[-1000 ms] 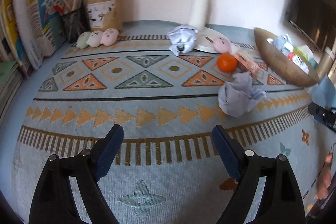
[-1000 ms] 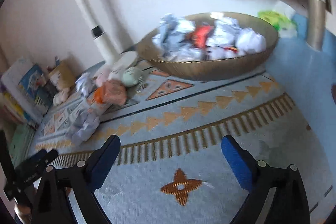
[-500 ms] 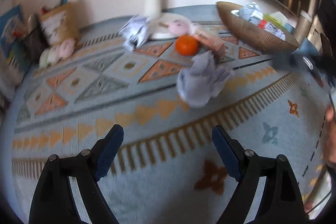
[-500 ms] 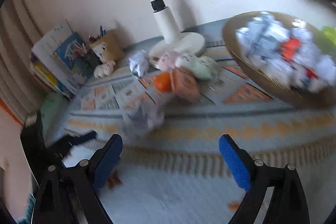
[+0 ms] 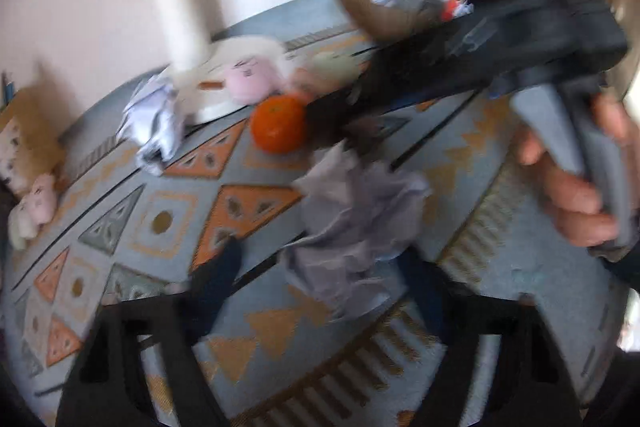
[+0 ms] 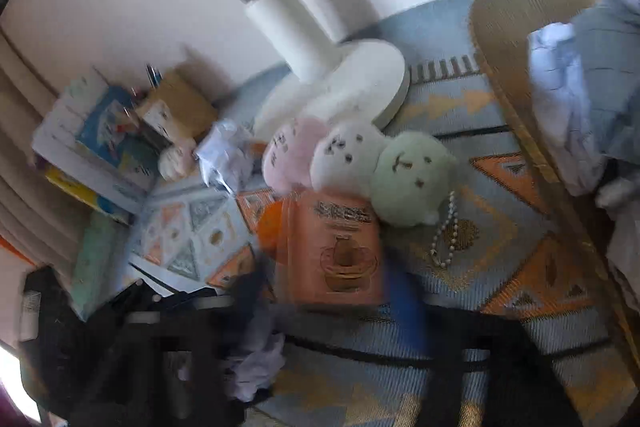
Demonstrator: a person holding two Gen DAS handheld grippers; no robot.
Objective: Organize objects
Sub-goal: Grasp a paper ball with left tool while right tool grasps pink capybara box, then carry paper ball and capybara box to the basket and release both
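Crumpled grey paper wad (image 5: 356, 215) sits on the patterned rug (image 5: 160, 223), right betw my left claw's (image 5: 320, 283) two blue-padded fingers (image 5: 218, 279); jaws spread wide either side of it, not clamped, and w/ the blur I can't tell if a pad touches it. Just beyond the wad is the orange (image 5: 279, 123), apart from the paper. My right claw (image 6: 332, 291) is over the orange packet (image 6: 334, 247), jaws apart, one blue finger (image 6: 404, 303) at the packet's right edge, the other a dark smear at its left; contact unclear bc of motion blur. From the left cam my right hand (image 5: 572, 183) wraps the grey handle and that tool's black body reaches across toward the orange. Packet lies flat on the rug, its far edge up against three round plushies in a row: pink (image 6: 294, 155), white (image 6: 348, 157), green (image 6: 412, 179), the green one w/ a bead chain (image 6: 446, 231) trailing onto the rug. Behind them the white lamp base (image 6: 360, 83) and its tilted pole. A 2nd paper wad (image 6: 224, 155) lies left of the pink plush. To the right, the woven basket (image 6: 504, 27) holds more crumpled paper. Far left corner: books (image 6: 100, 139) and a cardboard pen holder (image 6: 180, 107) against the wall, small plushies beside them.
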